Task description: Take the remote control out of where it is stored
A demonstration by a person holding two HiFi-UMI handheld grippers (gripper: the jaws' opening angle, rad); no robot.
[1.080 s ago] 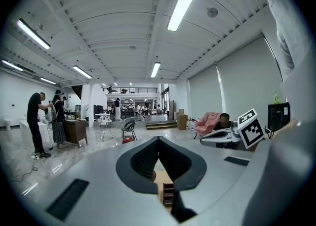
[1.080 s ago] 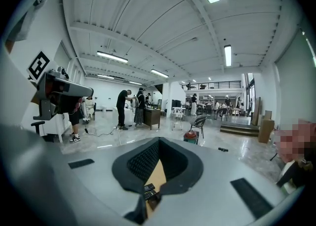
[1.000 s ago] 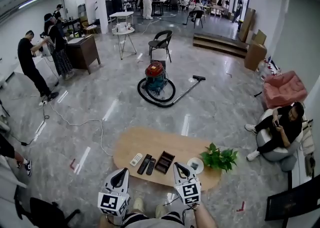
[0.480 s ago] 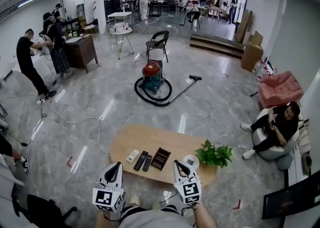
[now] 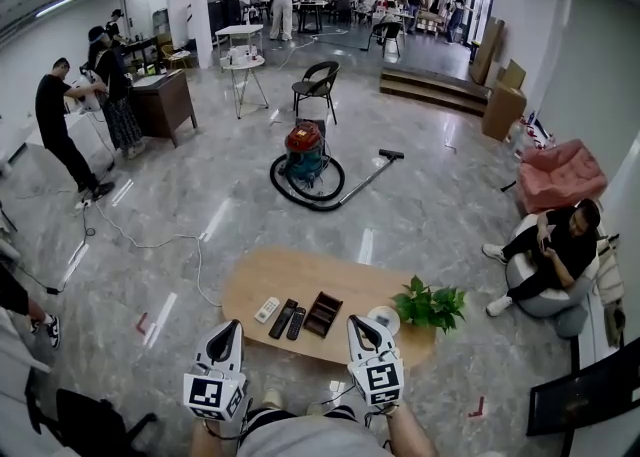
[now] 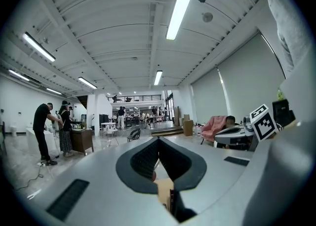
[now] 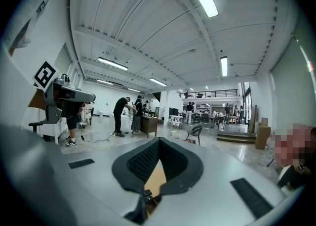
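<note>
- Left claw (image 5: 233, 329) & right claw (image 5: 356, 326) are hovering at the near edge of the oval light-wood desk (image 5: 300, 280), pointing abt level. Each one's jaws are meeting at the tips, closed on nothing.
- Slim white plastic remote (image 5: 267, 309) & pair of slim black plastic remotes (image 5: 284, 318) are lying flat on the desk, side by side. They're sitting just left of the dark brown open-top box holder (image 5: 323, 314), i.e. outside it.
- Holder's inside is showing dark w/ dividers; can't tell if anything is sitting in it.
- Scene is fitting 2 stages: remotes already out, or one more waiting inside the holder. Not picking.
- Any remote grip, imo: jaws parting before nearing, then pinching across the narrow width near mid-length so the long bar isn't tipping.
- Black pair are lying nearly touching, so there's little room for a jaw between them.
- Hard smooth plastic is probably slipping under a light pinch; the ribbed dark pads are helping.
- Leafy green plant (image 5: 432, 305) & round white dish (image 5: 380, 323) are sitting at the right end.
</note>
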